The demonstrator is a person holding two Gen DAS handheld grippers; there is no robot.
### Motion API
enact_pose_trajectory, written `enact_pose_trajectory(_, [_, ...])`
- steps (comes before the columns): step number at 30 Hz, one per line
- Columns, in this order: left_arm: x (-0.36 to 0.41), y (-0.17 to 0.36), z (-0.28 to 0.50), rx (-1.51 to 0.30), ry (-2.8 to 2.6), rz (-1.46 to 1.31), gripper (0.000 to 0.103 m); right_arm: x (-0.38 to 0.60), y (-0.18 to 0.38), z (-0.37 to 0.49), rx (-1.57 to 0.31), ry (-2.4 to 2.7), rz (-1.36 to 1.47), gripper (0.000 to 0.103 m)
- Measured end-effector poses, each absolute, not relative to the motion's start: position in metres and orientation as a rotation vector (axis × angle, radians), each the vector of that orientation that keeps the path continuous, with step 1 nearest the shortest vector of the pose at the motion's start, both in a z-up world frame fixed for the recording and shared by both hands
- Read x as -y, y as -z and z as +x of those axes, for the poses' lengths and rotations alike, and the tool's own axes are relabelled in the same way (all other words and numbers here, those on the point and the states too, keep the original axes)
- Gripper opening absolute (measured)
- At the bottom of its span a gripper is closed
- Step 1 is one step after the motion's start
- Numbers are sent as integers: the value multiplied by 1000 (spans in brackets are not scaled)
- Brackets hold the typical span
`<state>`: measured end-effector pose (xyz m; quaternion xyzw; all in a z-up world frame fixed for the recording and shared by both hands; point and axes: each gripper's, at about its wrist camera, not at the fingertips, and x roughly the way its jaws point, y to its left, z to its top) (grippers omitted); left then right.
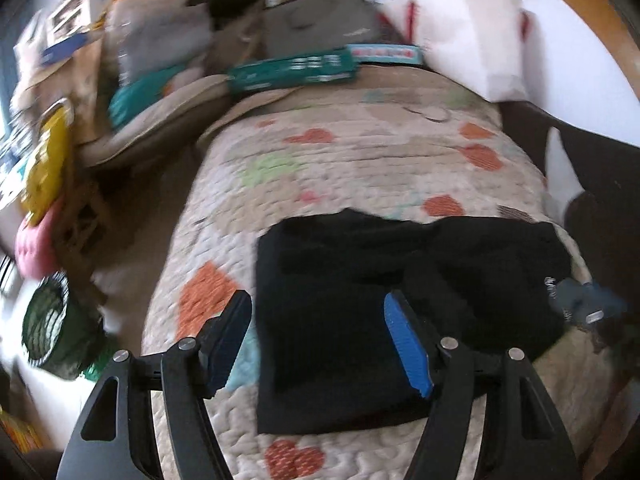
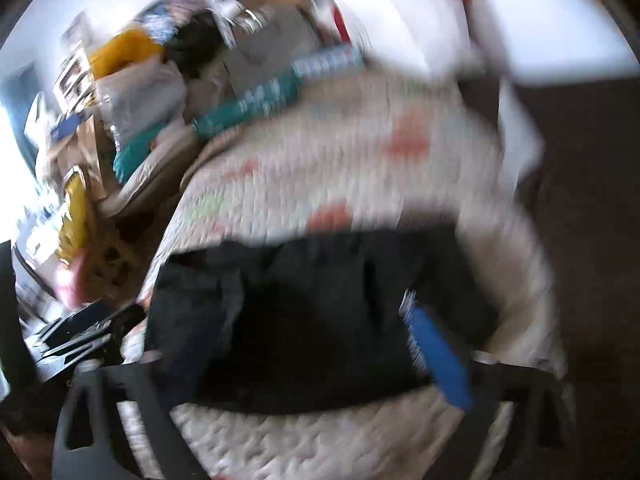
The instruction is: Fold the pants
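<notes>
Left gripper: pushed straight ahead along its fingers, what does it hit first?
Most likely the black pants lying folded on the quilt. The left gripper is open and holds nothing. Depth is unclear in the fisheye.

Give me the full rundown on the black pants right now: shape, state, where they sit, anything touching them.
The black pants look like plain, soft dark fabric, folded into a compact, roughly rectangular bundle lying flat on the heart-patterned quilt, near its close end. A crease runs down the middle and the far edge is slightly uneven. The left gripper is open above them, holding nothing. The right gripper view is blurred, so contact there cannot be told.
</notes>
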<state>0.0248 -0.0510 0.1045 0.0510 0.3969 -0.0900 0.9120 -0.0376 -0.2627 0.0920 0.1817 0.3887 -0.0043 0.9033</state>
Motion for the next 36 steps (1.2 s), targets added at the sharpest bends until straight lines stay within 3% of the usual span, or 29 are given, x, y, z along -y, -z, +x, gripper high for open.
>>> enact_pose_trajectory(2, [66,-111,37,-836,234,104,68,276,-80,-37,-845,18,458,78])
enact_pose_trajectory(6, [103,-126,81,-897,351,97,69,304,-63,-44,-880,77,561,54])
enact_pose_trajectory(13, [216,-112,141,-993,649,202,69,351,-29,-45,-948,305,719,54])
enact_pose_trajectory(25, [366,-22,130,-1206,896,535,70,356,-23,-15,-858,312,686,59])
enact_pose_trajectory(27, [364,-29,128,-1166,882,534,42,355,-24,-12,-859,302,670,57])
enact_pose_trajectory(28, [359,-34,129,-1170,875,516,36,356,-25,-10,-857,287,675,53])
enact_pose_trajectory(29, [354,-38,130,-1173,882,480,33,357,-26,-10,-855,259,698,35])
enact_pose_trajectory(30, [347,-43,131,-1171,886,453,31,359,-26,-9,-858,221,740,31])
enact_pose_trajectory(36, [290,-92,123,-1106,867,287,26,340,-70,-13,-779,61,686,25])
